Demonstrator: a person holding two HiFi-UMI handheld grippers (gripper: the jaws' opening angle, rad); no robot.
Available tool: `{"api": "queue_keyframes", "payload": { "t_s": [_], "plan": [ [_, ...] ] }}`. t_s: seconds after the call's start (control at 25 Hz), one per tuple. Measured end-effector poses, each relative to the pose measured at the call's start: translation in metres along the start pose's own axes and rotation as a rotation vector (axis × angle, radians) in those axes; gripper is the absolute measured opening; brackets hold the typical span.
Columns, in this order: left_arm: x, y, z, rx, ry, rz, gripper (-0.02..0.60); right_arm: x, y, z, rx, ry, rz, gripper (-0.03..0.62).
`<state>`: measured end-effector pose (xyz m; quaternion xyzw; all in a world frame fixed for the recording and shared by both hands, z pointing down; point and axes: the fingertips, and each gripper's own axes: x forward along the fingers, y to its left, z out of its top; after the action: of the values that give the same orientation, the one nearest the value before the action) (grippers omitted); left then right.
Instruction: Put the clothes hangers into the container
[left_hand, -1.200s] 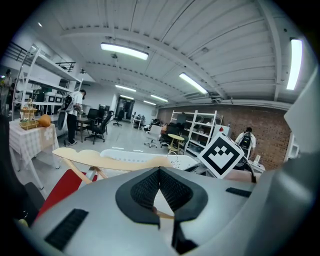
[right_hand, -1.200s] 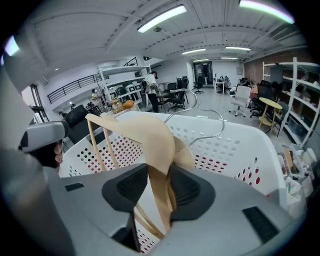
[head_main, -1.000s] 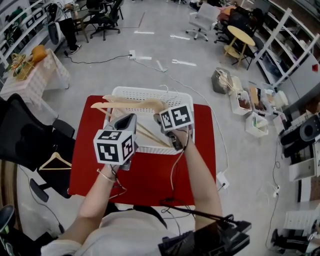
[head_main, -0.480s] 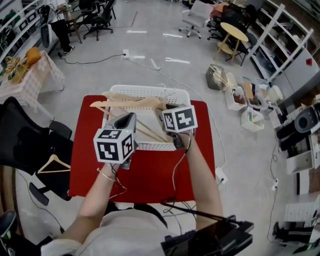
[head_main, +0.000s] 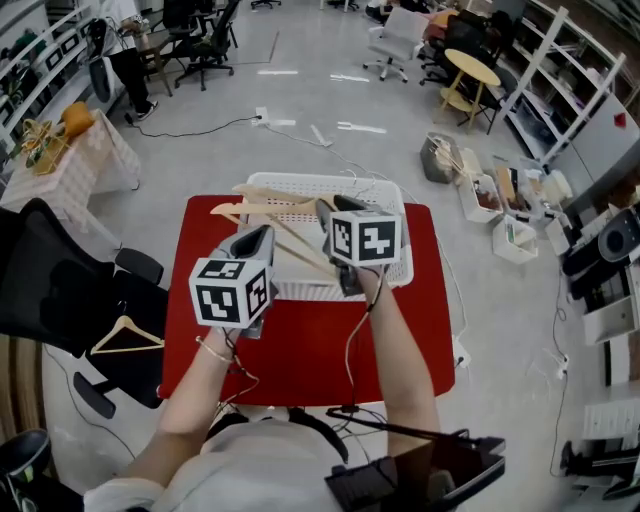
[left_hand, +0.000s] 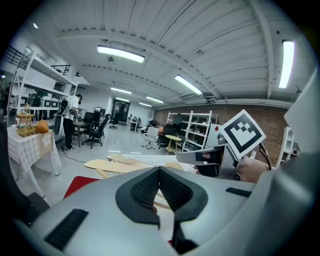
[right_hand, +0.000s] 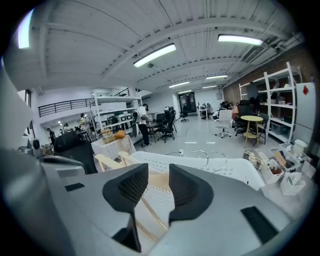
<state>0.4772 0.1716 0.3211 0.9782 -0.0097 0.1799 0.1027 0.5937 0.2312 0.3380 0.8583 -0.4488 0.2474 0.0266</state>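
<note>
**Both grippers raised at the container, hangers inside**

The white slatted container (head_main: 300, 184) stood on the far half of a red table (head_main: 310, 345). The wooden clothes hangers (head_main: 262, 209) lay inside it, piled toward its left side. Their pale arms crossed one another, and the ends of some reached out past the left rim. In the right gripper view, two metal hooks (right_hand: 209, 156) curved up near the far wall of the container.

The right gripper (head_main: 333, 207) was held over the right part of the container, pointing away from the person. Its jaws had just been closing somewhat but stood apart, with a clear gap between the ribbed pads. Nothing was gripped between them; the hangers seen through the gap lay lower down in the container.

The left gripper (head_main: 255, 238) was held at the near left corner of the container, pointing the same way. Its jaws were brought together, the pad tips meeting, with nothing held between them.

A further wooden hanger (head_main: 127, 336) rested on a black chair (head_main: 50, 290) to the left of the table, well apart from both grippers. A cable ran from the right gripper back across the table toward the person.
</note>
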Motion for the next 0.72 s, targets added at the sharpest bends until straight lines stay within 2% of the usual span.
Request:
{"api": "queue_keyframes", "payload": {
  "t_s": [0.16,0.32,0.56,0.72],
  "plan": [
    [-0.022,0.03,-0.003,0.019,-0.005,-0.02,0.0,0.004,0.025,0.004,0.064,-0.058,-0.067,0.106],
    [-0.04,0.048,-0.014,0.014,-0.001,-0.074,0.0,-0.006,0.043,-0.011,0.118,-0.088,-0.178,0.069],
    [-0.08,0.066,-0.028,0.019,0.013,-0.196,0.0,-0.053,0.095,-0.028,0.139,-0.187,-0.387,0.034],
    [-0.103,0.066,-0.03,0.029,0.014,-0.239,0.0,-0.085,0.13,-0.034,0.126,-0.279,-0.499,0.02]
  ]
}}
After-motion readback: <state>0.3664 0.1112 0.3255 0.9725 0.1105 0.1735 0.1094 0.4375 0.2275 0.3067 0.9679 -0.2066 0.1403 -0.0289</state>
